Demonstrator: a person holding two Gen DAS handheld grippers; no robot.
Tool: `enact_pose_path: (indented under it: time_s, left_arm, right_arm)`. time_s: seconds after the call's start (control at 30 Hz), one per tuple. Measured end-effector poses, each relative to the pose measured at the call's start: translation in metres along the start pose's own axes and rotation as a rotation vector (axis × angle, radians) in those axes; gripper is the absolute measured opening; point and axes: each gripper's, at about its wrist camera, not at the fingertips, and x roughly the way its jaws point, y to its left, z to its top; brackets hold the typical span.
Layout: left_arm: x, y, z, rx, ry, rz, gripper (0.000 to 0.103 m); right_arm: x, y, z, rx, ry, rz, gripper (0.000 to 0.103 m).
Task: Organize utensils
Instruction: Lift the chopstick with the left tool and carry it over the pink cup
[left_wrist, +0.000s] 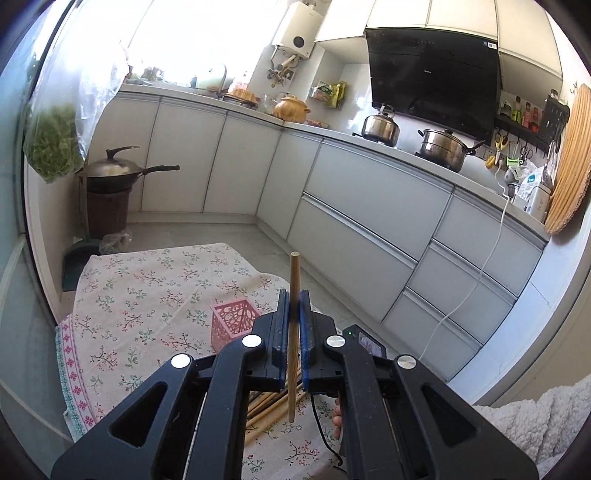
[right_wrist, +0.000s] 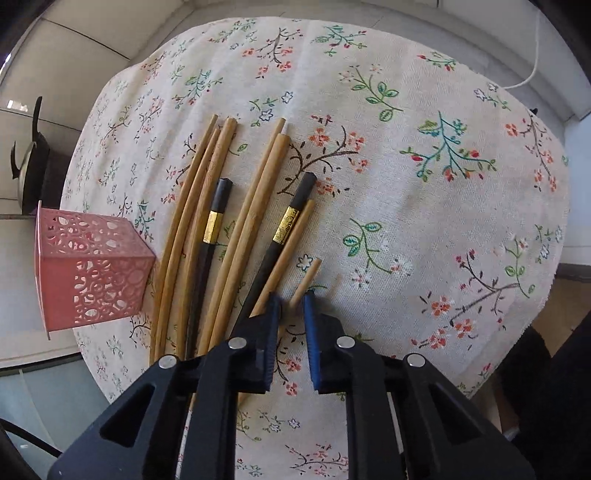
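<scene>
Since the left wrist view comes first: the left gripper is clamped on one bamboo chopstick, which stands nearly upright between the blue pads, lifted clear of the flowered cloth that covers the bench. The pink holder sits on the cloth just left of the gripper and further from the camera, empty as far as I can see. More chopsticks peek out underneath the gripper. So I'd say this one is mid-carry, and the next move is to swing it over the holder's open top, tip pointing down, and let go.

Over to the right wrist view: the right gripper points steeply down at the pile of chopsticks, bamboo ones plus two black ones with gold bands, all lying roughly side by side. Its jaws stand narrowly apart around the end of a short-looking bamboo stick; it looks pinched, but I can't tell for sure that the pads press on it. The holder shows at the left edge here, touching the pile's outer sticks or nearly so. If the grip is good, it needs a clean lift without dragging the neighbours.
</scene>
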Motion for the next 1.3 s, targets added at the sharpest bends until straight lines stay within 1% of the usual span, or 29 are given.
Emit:
enact_pose_path:
  time_s: [0.03,0.1,0.2,0.23,0.4,0.6,0.63,0.7,0.77,0.87,0.93,0.97,1.03,1.1,1.2,1.23,1.3]
  left_arm:
    - [0.000,0.002,0.000,-0.007,-0.004,0.005,0.005]
    - [-0.001,0.005,0.000,-0.026,-0.012,0.012,0.005]
    - [-0.001,0.009,0.001,-0.057,-0.031,0.024,0.005]
    - [0.000,0.009,0.002,-0.068,-0.036,0.026,0.005]
    - [0.005,0.002,0.007,-0.101,-0.064,0.044,0.005]
    - [0.012,-0.011,0.034,-0.126,-0.124,0.080,0.005]
    - [0.014,-0.013,0.039,-0.119,-0.135,0.094,0.005]
    - [0.021,-0.020,0.053,-0.092,-0.167,0.146,0.005]
    - [0.029,-0.021,0.066,-0.085,-0.197,0.173,0.005]
    - [0.047,-0.018,0.080,-0.077,-0.223,0.224,0.005]
    - [0.059,-0.015,0.085,-0.069,-0.232,0.240,0.005]
    - [0.066,-0.013,0.085,-0.063,-0.233,0.248,0.005]
    - [0.079,-0.008,0.084,-0.045,-0.232,0.287,0.005]
    - [0.092,0.000,0.084,-0.045,-0.216,0.302,0.005]
    - [0.108,0.013,0.079,-0.071,-0.206,0.297,0.006]
    - [0.115,0.019,0.077,-0.089,-0.184,0.292,0.006]
    - [0.124,0.026,0.073,-0.106,-0.134,0.293,0.010]
  right_arm:
    - [0.002,-0.002,0.003,0.008,0.002,0.025,0.006]
    - [0.000,-0.015,0.008,0.026,0.011,0.098,0.005]
    - [-0.020,-0.025,0.010,-0.017,-0.047,0.186,0.005]
    - [-0.031,-0.026,0.010,-0.043,-0.072,0.198,0.005]
    - [-0.102,-0.026,0.004,-0.187,-0.225,0.277,0.005]
    - [-0.196,-0.023,0.005,-0.274,-0.395,0.398,0.005]
    - [-0.211,-0.025,0.004,-0.282,-0.417,0.418,0.005]
    - [-0.234,-0.016,0.006,-0.303,-0.455,0.452,0.005]
    - [-0.251,-0.009,0.009,-0.315,-0.480,0.477,0.005]
    - [-0.268,0.007,0.013,-0.343,-0.510,0.487,0.005]
    - [-0.272,0.018,0.018,-0.360,-0.532,0.479,0.005]
    - [-0.275,0.023,0.018,-0.368,-0.541,0.476,0.005]
    - [-0.278,0.035,0.020,-0.384,-0.559,0.472,0.006]
    - [-0.278,0.048,0.023,-0.402,-0.576,0.469,0.006]
    - [-0.278,0.067,0.023,-0.440,-0.594,0.456,0.006]
    - [-0.275,0.073,0.023,-0.452,-0.597,0.447,0.006]
    - [-0.270,0.083,0.023,-0.478,-0.596,0.431,0.006]
